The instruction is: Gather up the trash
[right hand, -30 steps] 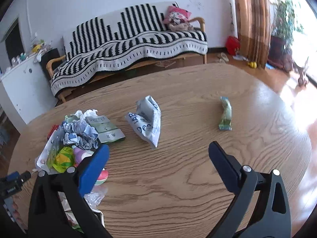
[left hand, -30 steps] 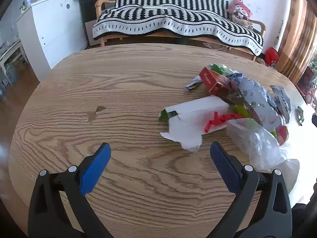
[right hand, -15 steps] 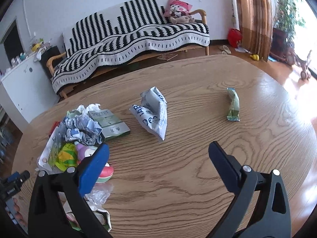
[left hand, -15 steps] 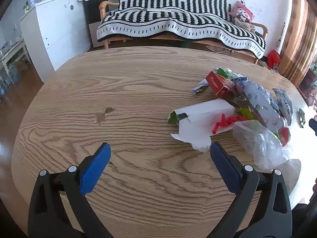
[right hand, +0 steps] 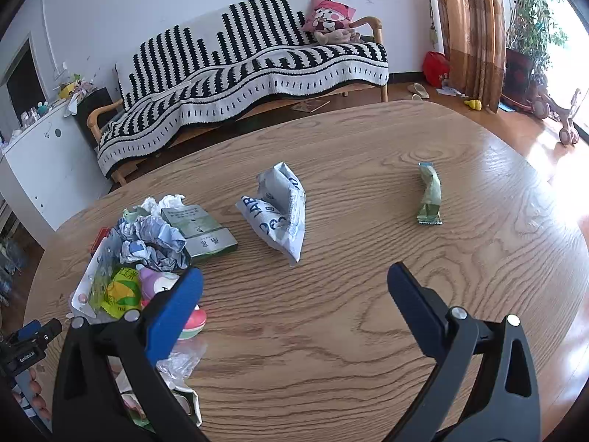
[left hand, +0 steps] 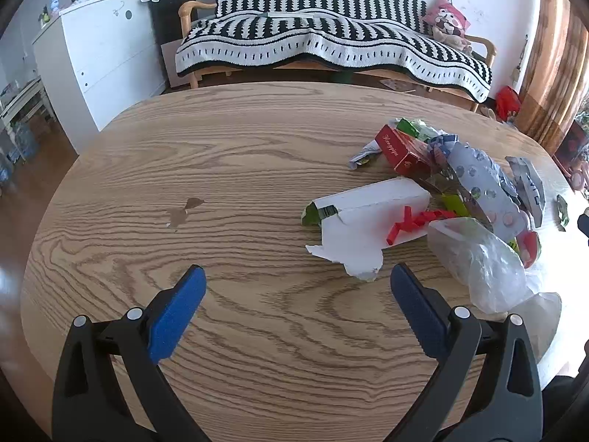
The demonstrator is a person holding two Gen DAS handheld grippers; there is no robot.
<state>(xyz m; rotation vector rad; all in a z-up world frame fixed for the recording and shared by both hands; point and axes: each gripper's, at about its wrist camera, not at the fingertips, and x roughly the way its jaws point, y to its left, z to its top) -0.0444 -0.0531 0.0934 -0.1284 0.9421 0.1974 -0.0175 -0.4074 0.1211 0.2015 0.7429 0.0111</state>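
Two grippers, the left gripper (left hand: 296,280) and the right gripper (right hand: 294,283), hang spread wide with nothing between their fingers above a wooden table (left hand: 228,169). A clear plastic bag (left hand: 482,265) lies at the near end of the trash pile (right hand: 140,254). A white pouch (right hand: 281,210) and a green wrapper (right hand: 429,194) lie apart on bare wood, well in from the table's rim

Wooden table (left hand: 257,169); scattered wrappers (right hand: 279,210)
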